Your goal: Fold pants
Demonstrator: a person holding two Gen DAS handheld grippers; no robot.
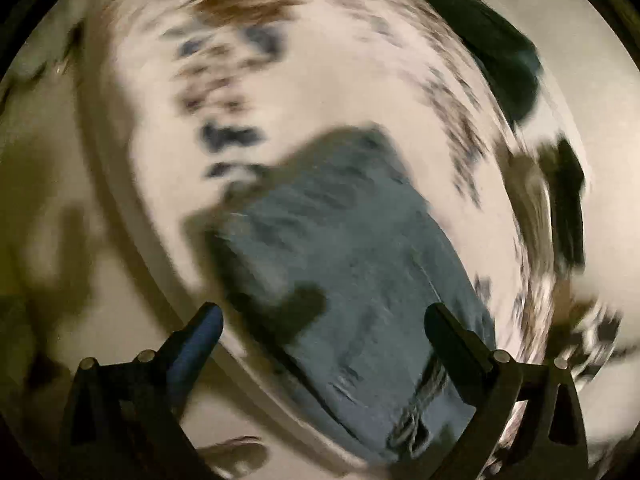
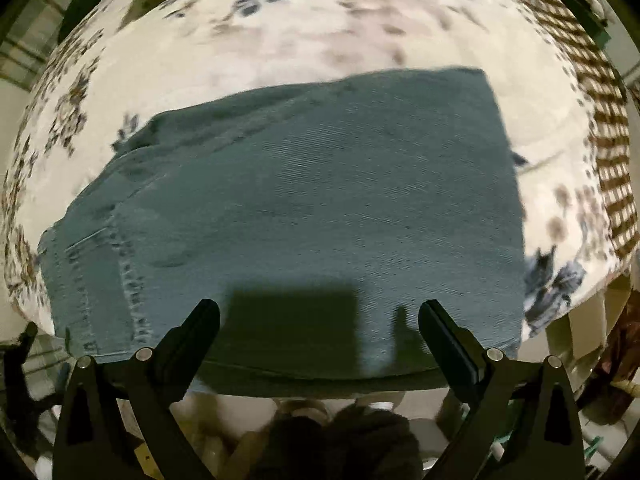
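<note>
Grey-blue denim pants (image 2: 304, 200) lie folded into a flat rectangle on a table with a white flowered cloth (image 2: 280, 40). My right gripper (image 2: 320, 320) is open and empty, held above the near edge of the pants; its shadow falls on the cloth. In the blurred left wrist view the same pants (image 1: 352, 272) lie ahead on the cloth (image 1: 320, 92). My left gripper (image 1: 324, 324) is open and empty, held above the pants' near end, one finger over the table's edge.
The round table's edge (image 1: 132, 216) curves along the left, with floor (image 1: 40, 200) beyond it. A dark object (image 1: 496, 48) sits past the far right of the table. A brown checked border (image 2: 608, 152) runs down the cloth's right side. Clutter lies below the table's near edge (image 2: 320, 432).
</note>
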